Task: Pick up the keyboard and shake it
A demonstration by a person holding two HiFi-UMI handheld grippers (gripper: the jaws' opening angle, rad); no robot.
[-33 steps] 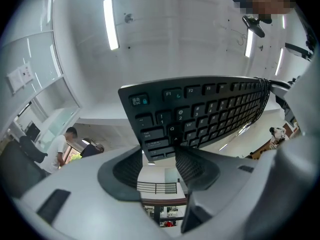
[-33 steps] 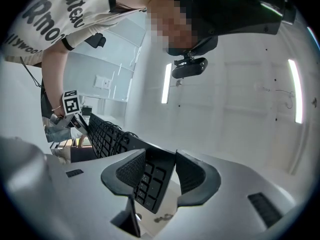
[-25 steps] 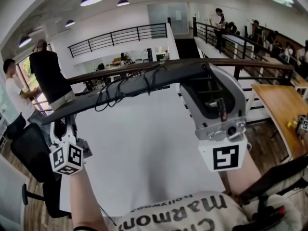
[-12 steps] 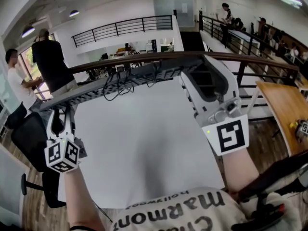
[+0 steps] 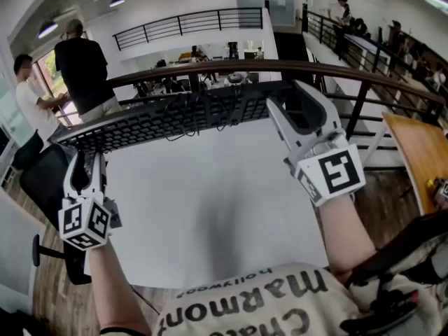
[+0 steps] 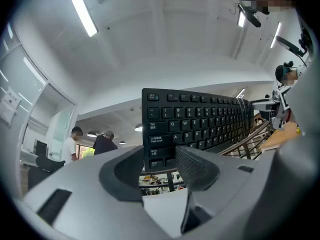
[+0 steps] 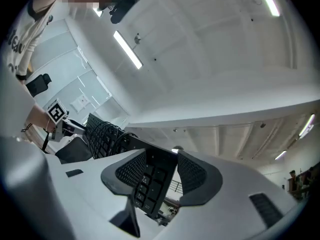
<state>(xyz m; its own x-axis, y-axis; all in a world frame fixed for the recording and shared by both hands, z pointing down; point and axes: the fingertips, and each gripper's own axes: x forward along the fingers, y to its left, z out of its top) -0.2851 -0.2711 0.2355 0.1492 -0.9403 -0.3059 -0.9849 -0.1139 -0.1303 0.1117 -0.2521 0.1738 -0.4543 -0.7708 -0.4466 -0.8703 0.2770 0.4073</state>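
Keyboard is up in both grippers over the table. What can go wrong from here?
1. The left gripper and right gripper pinch the keyboard only at its ends; a hard shake may slip it free onto the table.
2. The cable lies bundled loose on the keys and might swing out and snag a gripper.

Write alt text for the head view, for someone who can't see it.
A black keyboard with a dark cable looped around it is held in the air over a white table, its ends clamped by the left gripper and the right gripper. A dark railing runs behind it, and a person in black stands at upper left.
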